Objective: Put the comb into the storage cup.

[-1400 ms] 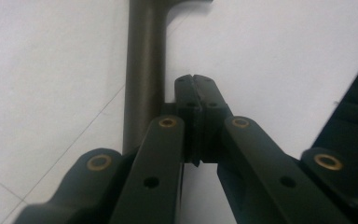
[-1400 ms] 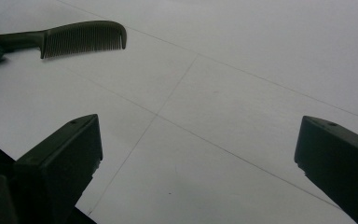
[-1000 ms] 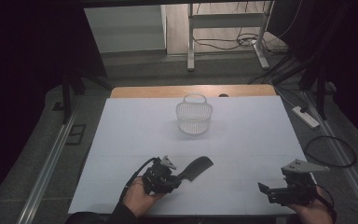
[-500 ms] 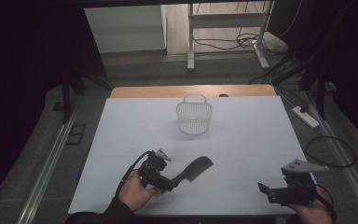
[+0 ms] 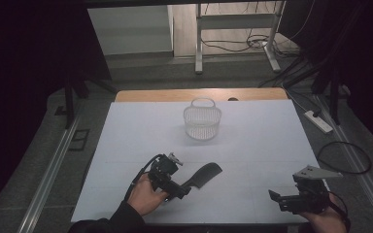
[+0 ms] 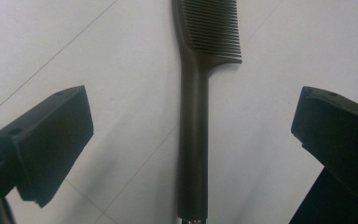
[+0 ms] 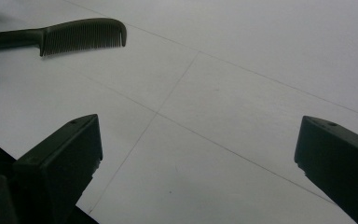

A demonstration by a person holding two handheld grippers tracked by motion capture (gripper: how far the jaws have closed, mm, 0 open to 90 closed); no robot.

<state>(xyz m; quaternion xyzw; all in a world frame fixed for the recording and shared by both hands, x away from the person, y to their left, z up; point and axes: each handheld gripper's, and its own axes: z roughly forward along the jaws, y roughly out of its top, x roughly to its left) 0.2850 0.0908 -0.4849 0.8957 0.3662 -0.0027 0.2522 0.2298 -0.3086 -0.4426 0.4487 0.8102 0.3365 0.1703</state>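
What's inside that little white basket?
The white basket looks empty through its mesh wall, with the handle up. Its very bottom is too small and dim to be sure. The black comb lies outside on the table.

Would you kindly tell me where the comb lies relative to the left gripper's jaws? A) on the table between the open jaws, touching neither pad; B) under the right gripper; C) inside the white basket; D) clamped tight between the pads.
A: in the left gripper view the comb lies flat on the table with clear gaps to both pads of the left gripper, whose jaws have just been opening.
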